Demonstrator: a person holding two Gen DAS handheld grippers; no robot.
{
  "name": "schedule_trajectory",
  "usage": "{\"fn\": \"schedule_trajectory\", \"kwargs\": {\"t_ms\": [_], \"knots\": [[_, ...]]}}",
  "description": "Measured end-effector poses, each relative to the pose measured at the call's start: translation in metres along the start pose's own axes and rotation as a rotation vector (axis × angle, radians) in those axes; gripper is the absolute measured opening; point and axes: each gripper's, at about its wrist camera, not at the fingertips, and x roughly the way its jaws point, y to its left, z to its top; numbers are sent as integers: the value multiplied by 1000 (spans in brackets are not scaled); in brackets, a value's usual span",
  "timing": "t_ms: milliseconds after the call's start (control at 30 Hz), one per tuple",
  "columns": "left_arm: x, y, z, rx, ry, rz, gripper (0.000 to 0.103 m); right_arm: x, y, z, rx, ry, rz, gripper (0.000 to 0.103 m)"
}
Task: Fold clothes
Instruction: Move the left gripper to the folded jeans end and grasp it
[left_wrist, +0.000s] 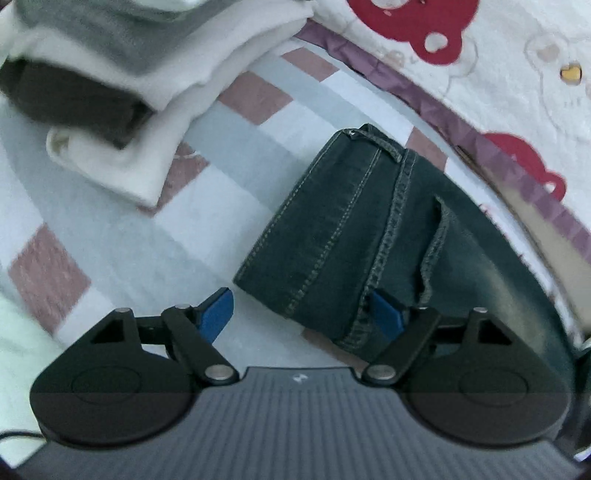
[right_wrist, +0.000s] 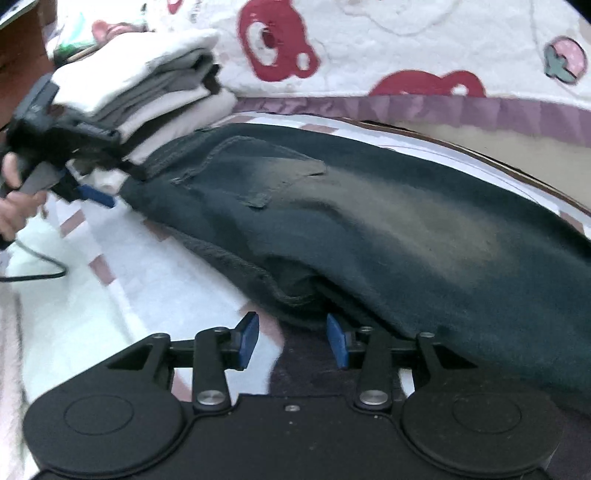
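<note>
Checked pink-and-white bedsheet (left_wrist: 110, 229) | dark denim jeans (right_wrist: 369, 206) folded lengthwise mid-bed, beside folded stack (right_wrist: 147, 81) | left claw (left_wrist: 303, 314), right claw (right_wrist: 291, 339) gaping at near edge | judged: crosswise fold pending

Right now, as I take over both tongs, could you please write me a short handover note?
Left tongs: open at the waistband end of the dark jeans, one pad tucked in the fabric.
Right tongs: open at the jeans' near edge, gripping nothing.
Jeans lie lengthwise on the checked bed sheet, apparently folded leg over leg.
Done: stack of folded clothes beside the waistband.
Left: fold the jeans shorter, then probably add them to the stack.
</note>
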Motion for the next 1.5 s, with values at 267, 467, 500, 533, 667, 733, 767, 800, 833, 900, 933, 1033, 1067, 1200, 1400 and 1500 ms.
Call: {"fn": "schedule_trajectory", "kwargs": {"t_ms": [267,467,500,533,667,733,767,800,833,900,933,1033,1067,1200,1400,1500], "knots": [[-11,19,-5,-175,-33,7,80,9,16,-2,-78,7,-87,46],[12,37,-14,-369,132,-171,81,11,3,3,11,0,-91,46],[12,36,-15,-376,137,-172,81,14,2,4,11,11,-108,46],[11,33,-16,-381,139,-182,81,16,1,6,11,17,-120,46],[19,25,-19,-392,166,-213,82,15,-3,10,45,5,-87,48],[18,20,-16,-379,137,-173,83,14,-3,7,69,-3,1,53],[15,17,-13,-354,115,-144,83,15,-1,7,76,12,82,55],[12,13,-9,-306,88,-110,83,14,2,8,68,26,152,55],[9,10,-6,-260,58,-79,83,12,8,10,50,29,198,52],[3,4,-1,-180,9,-31,83,7,16,14,19,28,255,43],[5,3,0,-174,13,-44,83,5,18,14,16,17,224,43],[12,10,-5,-231,73,-114,82,-3,7,8,94,5,113,46],[14,13,-7,-253,94,-139,82,-6,3,3,117,6,80,47],[23,23,-13,-345,171,-236,82,-10,-10,-14,150,18,-7,55],[28,32,-11,-451,75,-255,69,0,13,-8,18,-62,-60,58],[28,21,-4,-355,25,-220,38,9,9,-2,47,-98,-64,58]]}}
